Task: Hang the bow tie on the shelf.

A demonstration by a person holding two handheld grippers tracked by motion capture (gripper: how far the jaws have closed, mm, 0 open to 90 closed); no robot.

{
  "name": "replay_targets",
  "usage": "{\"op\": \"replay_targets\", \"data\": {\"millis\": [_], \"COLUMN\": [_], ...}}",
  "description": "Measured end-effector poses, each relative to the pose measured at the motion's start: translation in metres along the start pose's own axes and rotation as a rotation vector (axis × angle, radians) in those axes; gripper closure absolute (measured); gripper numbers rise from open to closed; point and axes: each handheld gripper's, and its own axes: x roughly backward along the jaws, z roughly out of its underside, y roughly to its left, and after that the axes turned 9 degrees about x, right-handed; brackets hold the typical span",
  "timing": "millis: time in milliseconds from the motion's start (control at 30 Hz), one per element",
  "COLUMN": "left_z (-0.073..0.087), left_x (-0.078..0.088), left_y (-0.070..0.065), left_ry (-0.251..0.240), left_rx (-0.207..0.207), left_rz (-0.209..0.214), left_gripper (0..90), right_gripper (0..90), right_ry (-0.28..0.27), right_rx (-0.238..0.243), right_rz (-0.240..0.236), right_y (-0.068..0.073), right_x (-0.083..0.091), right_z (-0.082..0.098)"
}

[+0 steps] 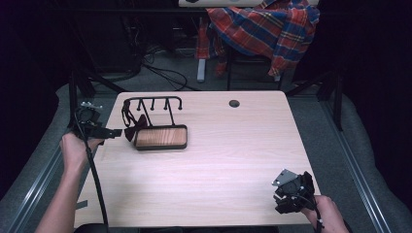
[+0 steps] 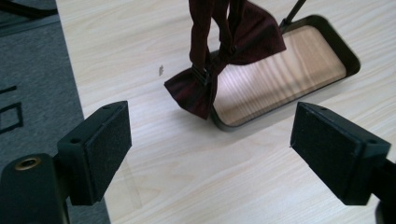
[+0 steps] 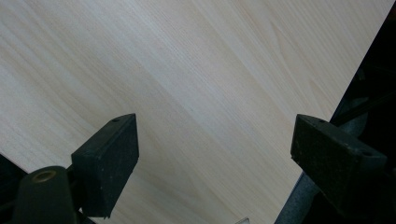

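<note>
A dark red bow tie hangs by its strap from the left end of a black hook rack. The rack stands on a black-rimmed wooden base on the left part of the table. My left gripper is held level just left of the bow tie, apart from it. In the left gripper view the bow tie dangles ahead of my left gripper, whose jaws stand wide open with nothing between them. My right gripper rests near the table's front right corner. In its own view my right gripper is open over bare wood.
The light wooden table has a cable hole near its far edge. Behind it, a red and blue plaid shirt is draped over a chair, and cables lie on the floor. Grey carpet borders the table's left edge.
</note>
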Motion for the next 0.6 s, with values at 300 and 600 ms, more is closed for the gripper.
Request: {"op": "replay_targets", "data": {"millis": [300,600], "left_z": [0.017,0.033], "left_x": [0.004,0.004], "left_y": [-0.006,-0.013], "left_ry": [0.009,0.041], "left_rx": [0.001,0.006], "left_rz": [-0.013,-0.019], "left_gripper": [8.0,3.7], "right_gripper": [14.9,14.9], "right_ry": [0.007,0.003], "right_rx": [0.008,0.003], "right_rz": [0.003,0.009], "right_y": [0.000,0.000], "right_x": [0.001,0.002], "right_z": [-0.001,0.000]}}
